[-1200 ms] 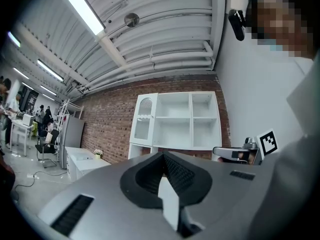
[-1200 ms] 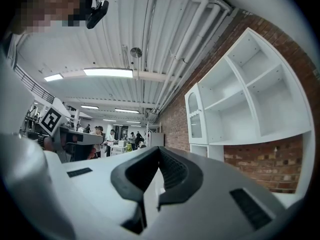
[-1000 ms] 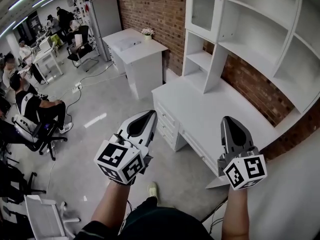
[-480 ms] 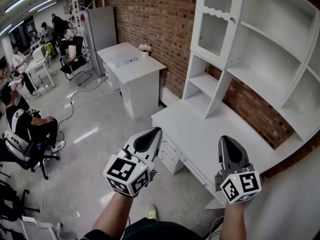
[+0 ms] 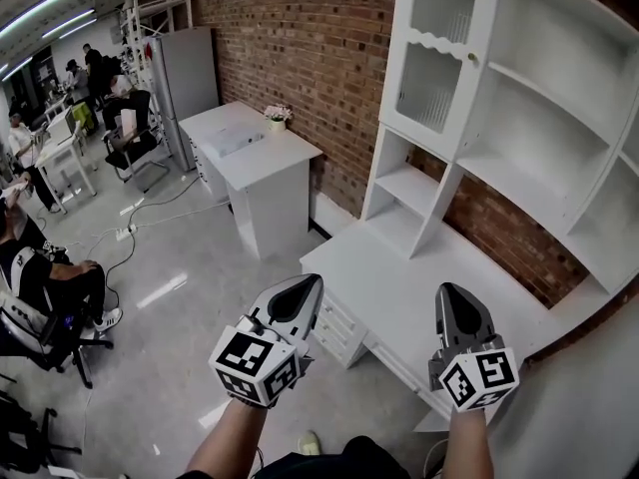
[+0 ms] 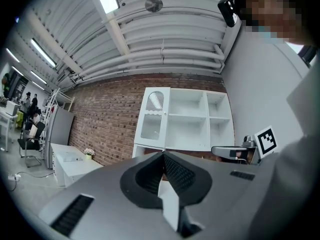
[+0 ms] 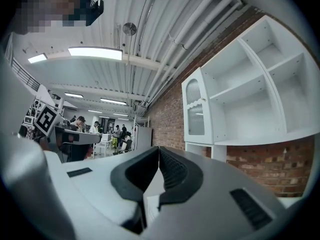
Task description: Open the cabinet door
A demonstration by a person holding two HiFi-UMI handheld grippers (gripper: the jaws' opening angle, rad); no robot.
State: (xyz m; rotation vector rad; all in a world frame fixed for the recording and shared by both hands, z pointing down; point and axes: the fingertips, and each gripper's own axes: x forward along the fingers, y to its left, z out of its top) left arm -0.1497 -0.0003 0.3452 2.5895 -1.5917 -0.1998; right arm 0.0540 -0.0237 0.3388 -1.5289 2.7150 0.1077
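The cabinet door (image 5: 434, 63) is a tall white door with ribbed glass and an arched top. It stands closed at the upper left of a white shelf unit (image 5: 559, 118) that sits on a white desk (image 5: 399, 267). The door also shows in the left gripper view (image 6: 152, 121) and the right gripper view (image 7: 196, 115). My left gripper (image 5: 310, 281) (image 6: 162, 154) is shut and empty, held level over the floor just off the desk's front left corner. My right gripper (image 5: 450, 288) (image 7: 158, 148) is shut and empty, above the desk's front edge. Both are well short of the door.
Drawers (image 5: 339, 325) line the desk front below my left gripper. A second white desk (image 5: 250, 148) with a small flower pot (image 5: 275, 116) stands against the brick wall to the left, beside a grey locker (image 5: 185, 68). People sit on office chairs (image 5: 40, 327) at far left.
Both grippers have moved forward toward the shelf unit, staying shut. The cabinet door and desk now stand closer and larger in the head view.
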